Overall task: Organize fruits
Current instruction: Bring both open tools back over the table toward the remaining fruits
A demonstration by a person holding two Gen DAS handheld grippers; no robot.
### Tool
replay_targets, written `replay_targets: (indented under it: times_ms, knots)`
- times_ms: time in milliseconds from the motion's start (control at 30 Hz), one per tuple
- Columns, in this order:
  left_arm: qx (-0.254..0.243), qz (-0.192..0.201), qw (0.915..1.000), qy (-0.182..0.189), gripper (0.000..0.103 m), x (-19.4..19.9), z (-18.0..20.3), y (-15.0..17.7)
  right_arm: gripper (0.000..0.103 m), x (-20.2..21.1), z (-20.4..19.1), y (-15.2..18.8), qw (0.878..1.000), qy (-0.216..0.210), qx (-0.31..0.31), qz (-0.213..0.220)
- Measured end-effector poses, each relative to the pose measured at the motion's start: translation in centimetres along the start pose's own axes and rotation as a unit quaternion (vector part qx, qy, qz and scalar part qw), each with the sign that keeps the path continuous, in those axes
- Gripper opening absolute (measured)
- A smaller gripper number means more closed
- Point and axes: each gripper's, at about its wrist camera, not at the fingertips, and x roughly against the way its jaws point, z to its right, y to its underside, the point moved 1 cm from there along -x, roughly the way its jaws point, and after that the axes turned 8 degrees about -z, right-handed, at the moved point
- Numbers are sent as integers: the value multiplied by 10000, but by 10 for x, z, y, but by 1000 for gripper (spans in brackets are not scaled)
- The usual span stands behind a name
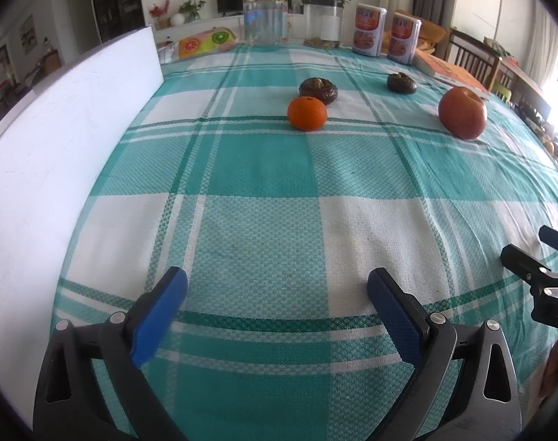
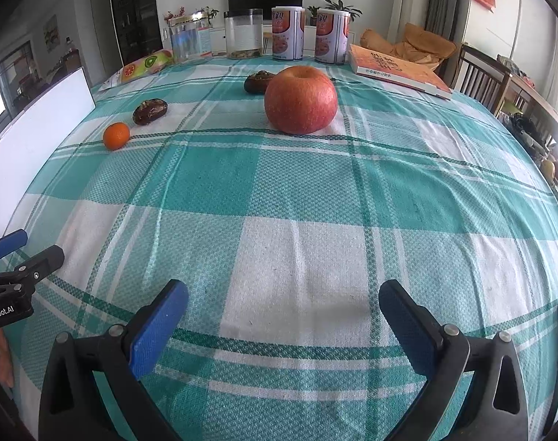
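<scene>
A small orange [image 1: 307, 113] lies mid-table, ahead of my open, empty left gripper [image 1: 277, 294]. A dark brown fruit [image 1: 318, 90] sits just behind the orange, and a second dark fruit [image 1: 401, 82] lies farther right. A red apple [image 1: 462, 112] is at the right. In the right wrist view the apple [image 2: 301, 100] stands straight ahead of my open, empty right gripper [image 2: 282, 307], with the orange [image 2: 116, 135] and the two dark fruits [image 2: 150, 111] [image 2: 258, 81] to its left. Both grippers hover low over the near table, far from the fruit.
A white board [image 1: 58, 169] stands along the left table edge. At the far edge stand a glass jar [image 1: 265, 18], a clear container [image 1: 323, 25], two cans [image 1: 369, 30], a fruit-print packet [image 1: 205, 41] and an orange book [image 2: 398, 68]. Chairs [image 2: 481, 73] are at the right.
</scene>
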Motion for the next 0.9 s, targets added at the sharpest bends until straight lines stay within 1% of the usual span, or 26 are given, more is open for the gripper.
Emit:
replay_targets:
  times_ms: [200, 733, 800, 900]
  knots:
    - [0, -1, 10000, 0, 99, 0, 0, 0, 103, 0, 0, 0, 10000, -33, -8, -7]
    - [-1, -1, 10000, 9, 100, 1, 0, 0, 103, 0, 6, 0, 9995, -284, -148, 13]
    - [-37, -52, 9999, 112, 100, 0, 0, -2, 103, 0, 6, 0, 9995, -287, -148, 13]
    - [-59, -177, 9984, 534, 99, -2, -6, -22, 103, 0, 6, 0, 9994, -304, -143, 16]
